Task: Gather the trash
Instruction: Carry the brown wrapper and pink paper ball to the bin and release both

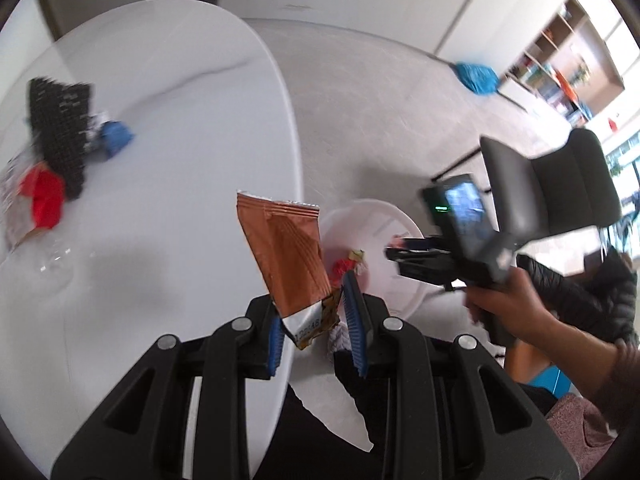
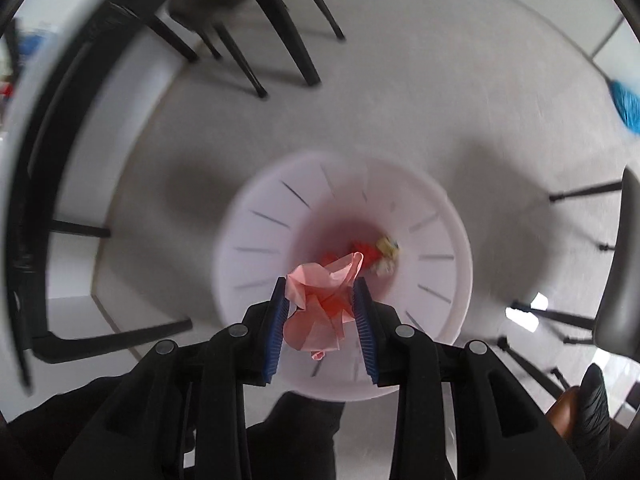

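My left gripper point(image 1: 312, 316) is shut on a copper-brown snack wrapper point(image 1: 286, 252), held upright at the edge of the white table point(image 1: 180, 92). My right gripper point(image 2: 320, 312) is shut on a crumpled pink plastic bag point(image 2: 318, 300), right above the white trash bin point(image 2: 280, 224) on the floor. In the left wrist view the right gripper point(image 1: 394, 258) hovers over the same bin point(image 1: 384, 224). Red and yellow scraps point(image 2: 378, 252) lie in the bin's bottom. More trash lies on the table: a red wrapper point(image 1: 42, 198), a blue wrapper point(image 1: 114, 138) and a black patterned packet point(image 1: 58, 132).
Black chair legs point(image 2: 256, 32) stand beyond the bin. A dark chair point(image 1: 560, 184) is at the right. A blue mop head point(image 1: 478, 78) lies on the floor by a bookshelf point(image 1: 568, 72). A clear plastic piece point(image 1: 44, 256) sits at the table's left.
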Motion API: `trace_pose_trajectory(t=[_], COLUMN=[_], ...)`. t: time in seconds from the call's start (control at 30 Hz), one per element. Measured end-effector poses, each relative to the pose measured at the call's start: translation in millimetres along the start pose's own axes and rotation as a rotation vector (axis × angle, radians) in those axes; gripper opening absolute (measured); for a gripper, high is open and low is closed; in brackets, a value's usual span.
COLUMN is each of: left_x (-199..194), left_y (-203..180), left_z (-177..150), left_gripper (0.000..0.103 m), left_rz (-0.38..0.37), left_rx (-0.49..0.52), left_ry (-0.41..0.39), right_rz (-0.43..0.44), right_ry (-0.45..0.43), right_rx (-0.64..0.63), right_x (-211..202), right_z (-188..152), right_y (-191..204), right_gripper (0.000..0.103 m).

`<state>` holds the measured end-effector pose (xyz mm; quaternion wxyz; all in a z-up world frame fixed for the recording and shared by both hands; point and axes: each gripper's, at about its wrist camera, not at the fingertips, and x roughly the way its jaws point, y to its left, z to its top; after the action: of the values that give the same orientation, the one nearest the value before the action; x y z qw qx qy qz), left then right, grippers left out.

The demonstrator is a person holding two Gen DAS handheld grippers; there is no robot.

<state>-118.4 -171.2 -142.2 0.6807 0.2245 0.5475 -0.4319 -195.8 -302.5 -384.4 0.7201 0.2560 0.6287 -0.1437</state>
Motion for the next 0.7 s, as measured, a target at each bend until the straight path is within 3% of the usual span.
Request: trace_pose_trajectory(t=[0.03, 0.1, 0.2, 0.43, 0.6, 0.63, 0.7], left_x=[4, 12, 26, 75, 139, 152, 178], left_y=[-5, -17, -34, -75, -103, -106, -113], left_z=[2, 4, 6, 15, 21, 21, 22], left_gripper=[0.026, 0.026, 0.026, 0.026, 0.027, 0.032, 0.052], left_rz=[0.005, 0.003, -0.011, -0.073, -0.118, -0.120, -0.106], left_rx=[0.014, 0.045, 0.091, 0.189, 0.216, 0.215, 0.213], left_ry=[0.012, 0.034, 0.062, 0.142, 0.212, 0.226, 0.248], right_rz=[0.004, 0.005, 0.005, -0.028, -0.081, -0.095, -0.116], right_ry=[0.020, 0.038, 0.018, -0.138, -0.204, -0.203, -0.198], right_rx=[0.004, 0.007, 0.010, 0.103, 0.128, 0.124, 0.115], right_x=[11, 23, 18, -67, -115, -122, -129], right_z=[-3, -7, -12, -41, -63, -67, -73], right_y=[-4, -9, -14, -59, -85, -90, -96], right_gripper=[0.039, 0.063, 0.081, 0.091, 0.096, 0.096, 0.096])
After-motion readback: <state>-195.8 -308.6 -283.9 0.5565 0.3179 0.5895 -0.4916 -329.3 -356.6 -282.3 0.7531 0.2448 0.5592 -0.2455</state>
